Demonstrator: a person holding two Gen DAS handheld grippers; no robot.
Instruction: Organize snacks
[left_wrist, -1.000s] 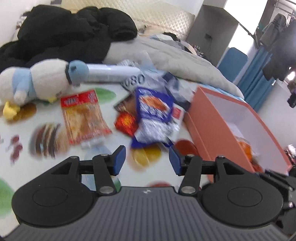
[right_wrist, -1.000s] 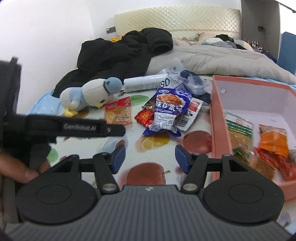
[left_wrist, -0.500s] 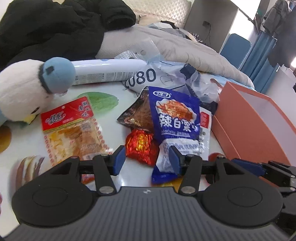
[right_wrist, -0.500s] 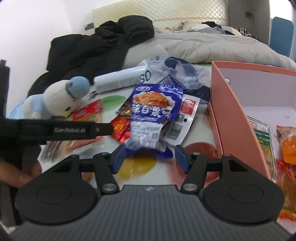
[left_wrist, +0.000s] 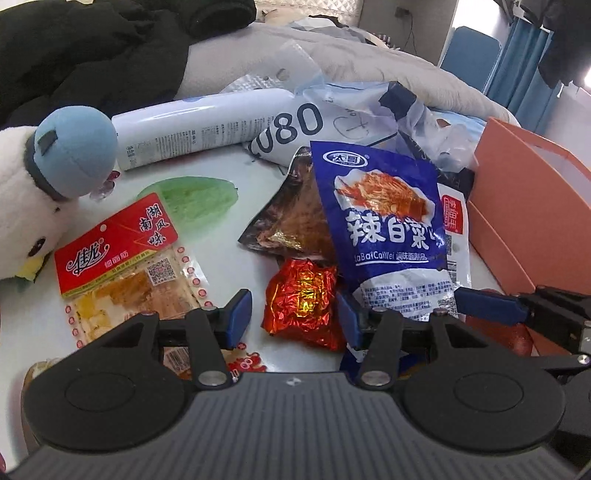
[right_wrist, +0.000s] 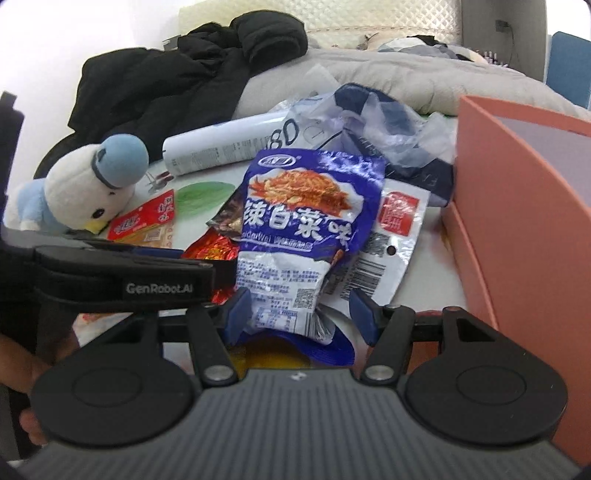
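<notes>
both tongs, left (left_wrist: 293, 319) and right (right_wrist: 297, 317), have dropped closer (still spread, nothing pinched): red foil snack (left_wrist: 301, 301) and blue bag (right_wrist: 303, 236) get grabbed next.

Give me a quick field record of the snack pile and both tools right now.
left tool: open, around the red foil snack, not gripping
right tool: open, around the lower end of the blue packet, pads not pressing
blue packet: lies on a white packet and a brown packet
red-labelled packet: flat, beside the plush toy
box: orange, right of the pile
</notes>
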